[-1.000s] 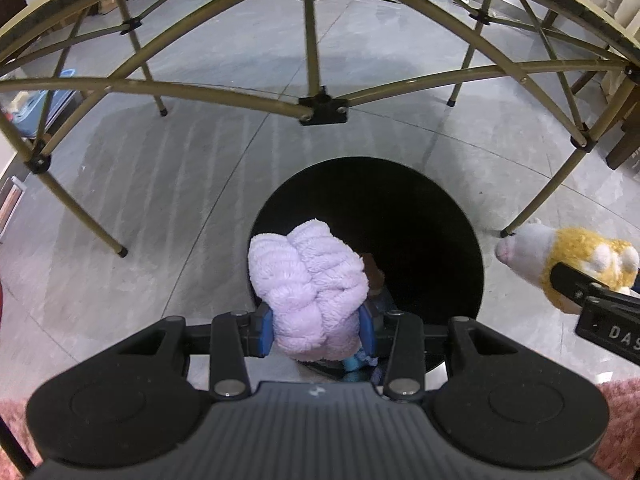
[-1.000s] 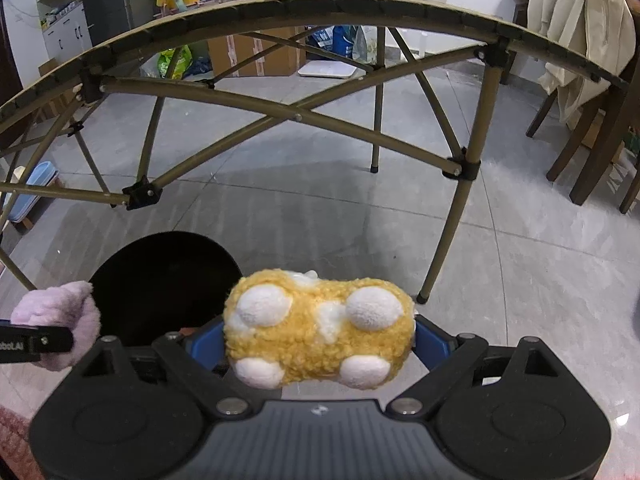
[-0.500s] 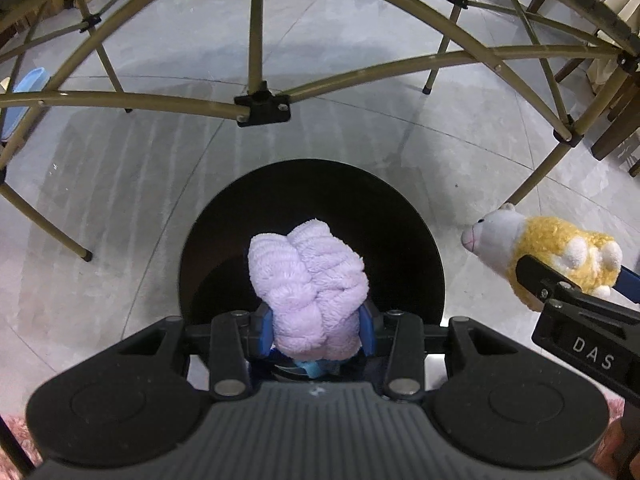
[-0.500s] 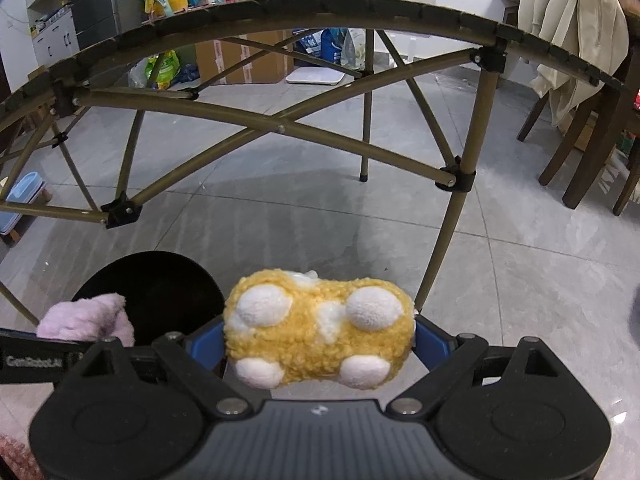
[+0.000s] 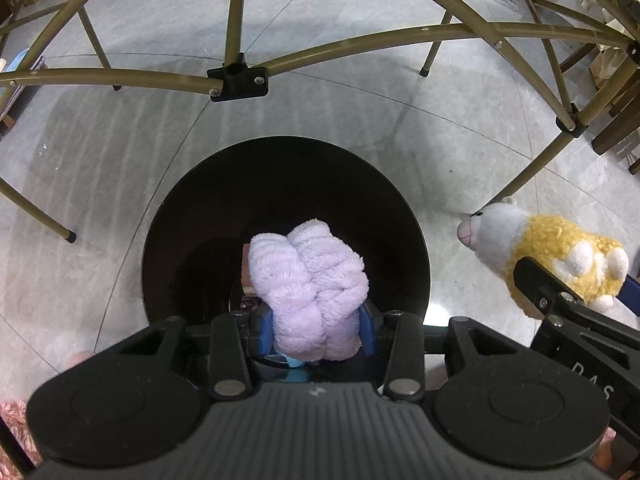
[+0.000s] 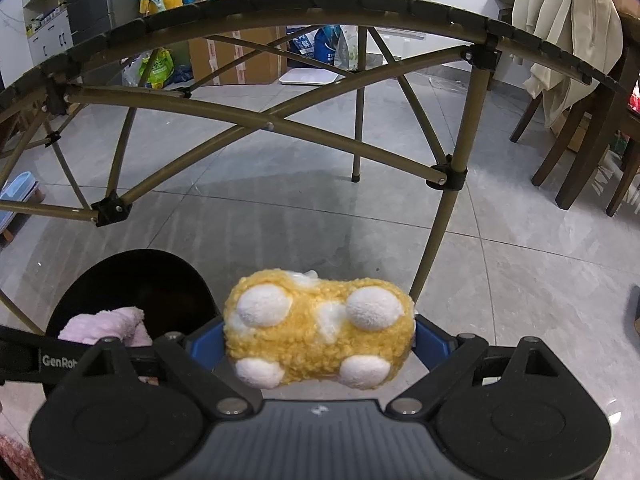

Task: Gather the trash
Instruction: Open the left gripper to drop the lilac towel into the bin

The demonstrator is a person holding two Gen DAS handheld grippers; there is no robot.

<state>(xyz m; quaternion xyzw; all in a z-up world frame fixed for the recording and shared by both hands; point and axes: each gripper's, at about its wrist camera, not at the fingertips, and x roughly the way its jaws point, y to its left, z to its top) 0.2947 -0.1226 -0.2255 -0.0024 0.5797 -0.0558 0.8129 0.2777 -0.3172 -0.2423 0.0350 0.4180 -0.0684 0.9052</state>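
A fluffy lilac cloth bundle [image 5: 308, 288] sits between blue pads, my left gripper [image 5: 316, 332] shut on it, right above the mouth of a round black bin [image 5: 288, 168] on the floor. Some items lie dim at the bin's bottom. In the right wrist view my right gripper [image 6: 316, 340] is shut on a yellow plush sheep [image 6: 316, 332] with white feet, held wide across its body. That sheep [image 5: 552, 256] hangs to the right of the bin in the left wrist view. The lilac bundle [image 6: 108, 322] and bin [image 6: 140, 276] show at lower left of the right wrist view.
Olive metal legs and crossbars of a folding table [image 5: 240, 80] arch over the bin. Grey tiled floor [image 6: 520, 264] spreads around. Wooden chairs [image 6: 580, 152] with a cream jacket stand at the right. Boxes and bags [image 6: 240, 60] line the far wall. Pink rug [image 5: 16, 420] edges the near side.
The left gripper with the lilac bundle has moved over and down toward the bin, which now looks larger and sits centred under the cloth. The right gripper with the sheep has barely shifted.
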